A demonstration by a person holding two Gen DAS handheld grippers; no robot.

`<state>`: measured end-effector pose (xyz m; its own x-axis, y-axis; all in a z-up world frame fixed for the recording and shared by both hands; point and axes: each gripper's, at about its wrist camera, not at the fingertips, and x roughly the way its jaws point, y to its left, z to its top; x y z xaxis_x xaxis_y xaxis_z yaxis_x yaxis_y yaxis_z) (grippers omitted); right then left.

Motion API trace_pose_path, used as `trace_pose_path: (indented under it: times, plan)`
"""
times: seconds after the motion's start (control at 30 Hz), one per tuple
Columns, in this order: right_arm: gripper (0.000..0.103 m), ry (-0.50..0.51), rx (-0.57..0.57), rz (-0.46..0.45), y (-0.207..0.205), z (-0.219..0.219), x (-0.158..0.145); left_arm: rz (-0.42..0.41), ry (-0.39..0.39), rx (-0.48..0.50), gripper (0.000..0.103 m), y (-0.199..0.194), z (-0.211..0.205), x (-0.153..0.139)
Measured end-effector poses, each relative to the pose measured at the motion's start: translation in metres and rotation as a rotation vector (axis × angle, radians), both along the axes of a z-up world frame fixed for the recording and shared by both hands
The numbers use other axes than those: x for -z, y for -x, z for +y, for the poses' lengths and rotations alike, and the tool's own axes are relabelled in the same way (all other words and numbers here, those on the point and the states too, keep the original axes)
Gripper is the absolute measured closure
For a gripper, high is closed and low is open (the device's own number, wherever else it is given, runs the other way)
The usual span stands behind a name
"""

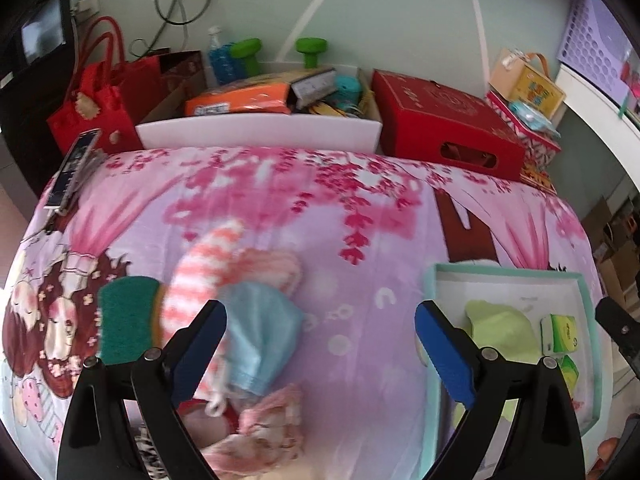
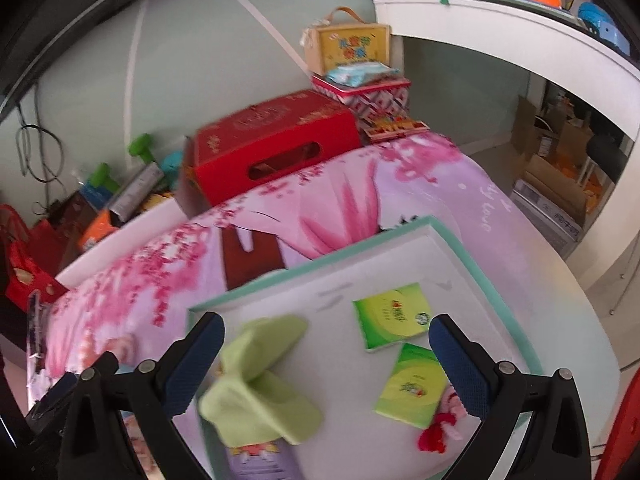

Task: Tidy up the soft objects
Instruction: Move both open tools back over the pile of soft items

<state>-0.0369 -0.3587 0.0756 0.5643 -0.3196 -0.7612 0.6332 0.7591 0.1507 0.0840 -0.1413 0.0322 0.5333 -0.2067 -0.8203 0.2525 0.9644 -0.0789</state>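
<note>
Left gripper (image 1: 320, 320): jaws wide and empty above the pile of soft items (image 1: 240, 300) at lower left of the pink tabletop cover (image 1: 360, 240). Right gripper (image 2: 326, 344): jaws wide and empty over the teal-rimmed tray (image 2: 460, 248), centre frame. The tray holds a green cloth (image 2: 260, 380) and two tissue packs (image 2: 392, 316).

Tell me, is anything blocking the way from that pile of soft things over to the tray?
Nothing visible does. Between the pile, with its blue cloth, and the tray lies only bare bedspread. The open left gripper holds nothing.

Crumpled green cloth (image 2: 260, 380) lies in teal-rimmed tray (image 2: 472, 248) beside 2 tissue packs (image 2: 394, 316).
</note>
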Motion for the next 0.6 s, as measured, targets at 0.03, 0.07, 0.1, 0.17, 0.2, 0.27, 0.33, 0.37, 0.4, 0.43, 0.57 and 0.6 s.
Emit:
trace_pose_path:
  times: [0.03, 0.07, 0.1, 0.17, 0.2, 0.27, 0.33, 0.37, 0.4, 0.43, 0.57, 0.6]
  plan:
    - [0.000, -0.003, -0.009, -0.008, -0.001, 0.003, -0.002, -0.002, 0.000, -0.008, 0.008, 0.000, 0.004, -0.002]
    - [0.000, -0.004, -0.020, -0.014, -0.003, 0.007, -0.004, -0.004, 0.002, -0.018, 0.008, -0.001, 0.010, -0.004]
    - [0.000, -0.003, -0.027, -0.014, -0.004, 0.009, -0.005, -0.003, 0.004, -0.027, 0.008, -0.003, 0.016, -0.006]
    - [0.000, 0.008, -0.045, -0.006, -0.008, 0.017, -0.006, -0.004, 0.008, -0.046, 0.008, -0.004, 0.027, -0.010]
    - [0.000, 0.013, -0.050, -0.002, -0.010, 0.020, -0.006, -0.005, 0.008, -0.060, 0.008, -0.006, 0.034, -0.012]
    - [0.000, 0.018, -0.066, 0.009, -0.016, 0.028, -0.004, -0.010, 0.003, -0.093, 0.008, -0.008, 0.050, -0.016]
    - [0.000, 0.011, -0.104, 0.024, -0.025, 0.039, 0.000, -0.009, -0.009, -0.134, 0.008, -0.011, 0.067, -0.017]
    - [0.000, 0.005, -0.134, 0.031, -0.031, 0.047, 0.003, -0.007, -0.014, -0.153, 0.008, -0.012, 0.075, -0.017]
    - [0.000, 0.000, -0.153, 0.033, -0.034, 0.052, 0.005, -0.003, -0.017, -0.182, 0.008, -0.014, 0.086, -0.017]
    - [0.000, -0.008, -0.180, 0.035, -0.040, 0.061, 0.008, 0.002, -0.018, -0.202, 0.008, -0.015, 0.094, -0.017]
    - [0.000, -0.020, -0.257, 0.040, -0.053, 0.087, 0.014, 0.022, -0.014, -0.274, 0.008, -0.018, 0.126, -0.015]
    - [0.000, -0.019, -0.278, 0.044, -0.056, 0.094, 0.015, 0.028, -0.006, -0.297, 0.008, -0.019, 0.136, -0.014]
